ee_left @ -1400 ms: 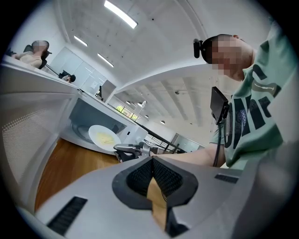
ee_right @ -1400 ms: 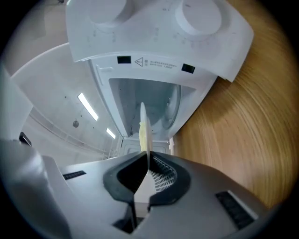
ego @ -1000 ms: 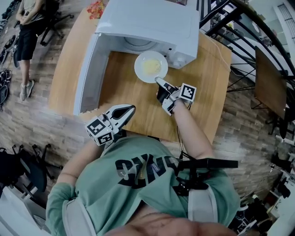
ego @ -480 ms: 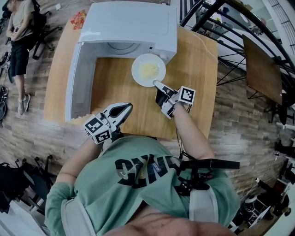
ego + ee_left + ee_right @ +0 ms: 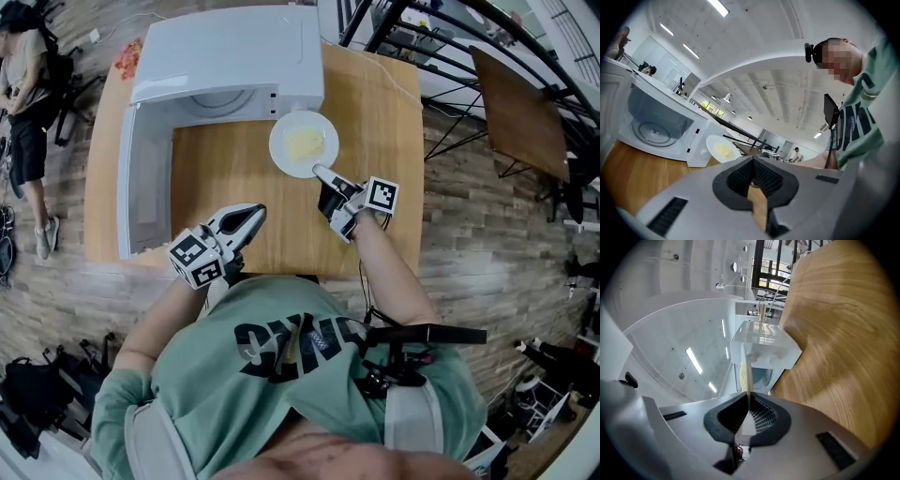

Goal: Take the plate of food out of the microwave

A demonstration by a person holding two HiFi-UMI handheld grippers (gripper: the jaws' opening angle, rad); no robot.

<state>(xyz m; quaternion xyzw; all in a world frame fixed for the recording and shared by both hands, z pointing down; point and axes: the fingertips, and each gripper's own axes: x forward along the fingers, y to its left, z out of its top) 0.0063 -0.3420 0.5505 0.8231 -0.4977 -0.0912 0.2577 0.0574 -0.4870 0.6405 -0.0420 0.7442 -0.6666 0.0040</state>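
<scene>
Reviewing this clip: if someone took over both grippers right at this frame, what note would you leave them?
Right gripper: shut on the near rim of the plate, which carries pale yellow food.
Left gripper: shut, empty, by the table's near edge.
Plate: outside the microwave, in front of its control panel, and seemingly held above the table. The door is open to the left.
Done: plate is out of the cavity.
Left: set it down on bare table and release; probably close the door with the free left gripper.
</scene>
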